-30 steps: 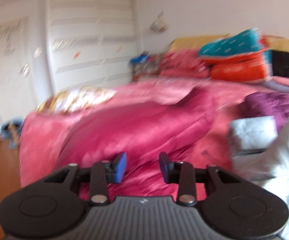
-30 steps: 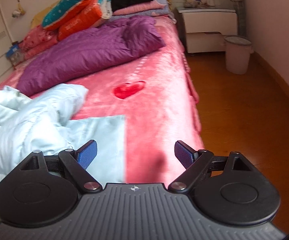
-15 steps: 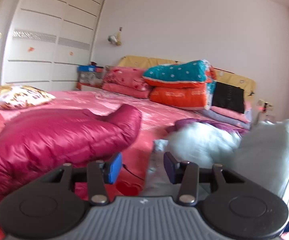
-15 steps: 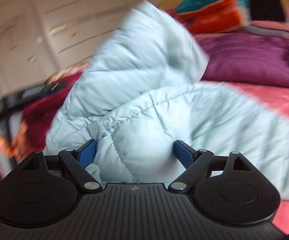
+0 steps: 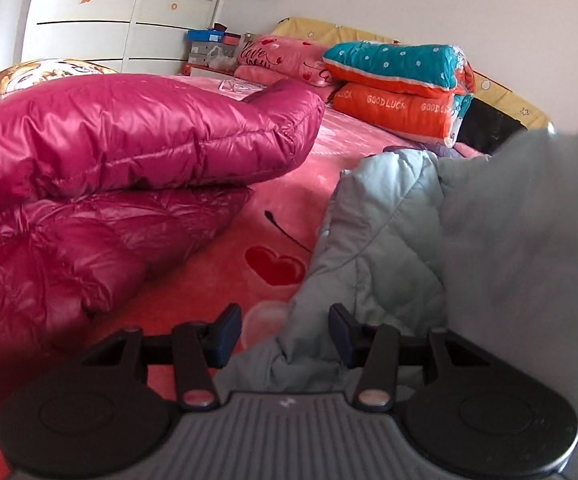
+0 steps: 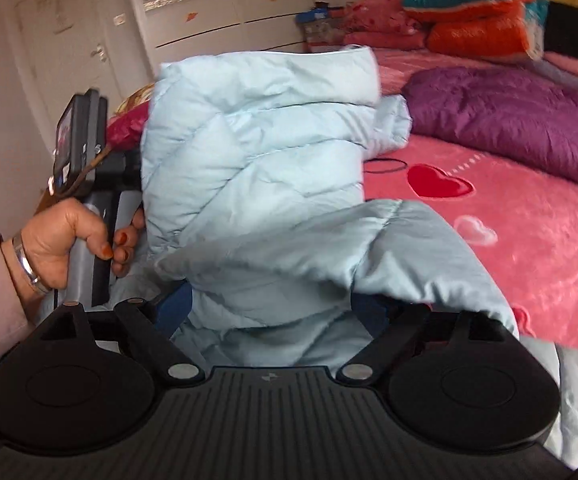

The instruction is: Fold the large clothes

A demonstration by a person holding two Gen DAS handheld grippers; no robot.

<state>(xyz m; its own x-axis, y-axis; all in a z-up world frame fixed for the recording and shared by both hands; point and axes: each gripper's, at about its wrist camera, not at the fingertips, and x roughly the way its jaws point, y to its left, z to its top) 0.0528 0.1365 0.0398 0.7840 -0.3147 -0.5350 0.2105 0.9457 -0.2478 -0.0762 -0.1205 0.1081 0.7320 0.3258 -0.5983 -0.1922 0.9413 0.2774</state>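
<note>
My pale blue quilted down jacket (image 6: 257,168) is bunched up off the pink bed (image 6: 529,232), its stitched panels puffy and creased; one thick fold stands up in front of my right hand-held gripper (image 6: 273,312) and another drapes across its far finger. Both blue pads of that gripper sit spread wide with the jacket's bulk lying between them, but the fabric covers their tips, so I cannot tell whether anything is actually pinched.

From the left wrist the same jacket (image 5: 389,240) shows its greyer lining side, filling the right half of the view and blurring badly close to the lens. My left hand-held gripper (image 5: 285,330) has its fingers apart, a crumpled edge of the jacket lying between them and against the right pad, not clamped.

A folded magenta down jacket (image 5: 109,152) lies on the bed to the left, and a purple one (image 6: 509,120) lies farther off. My left hand (image 6: 61,240) grips the other tool's handle, partly hidden behind the blue fold.
</note>
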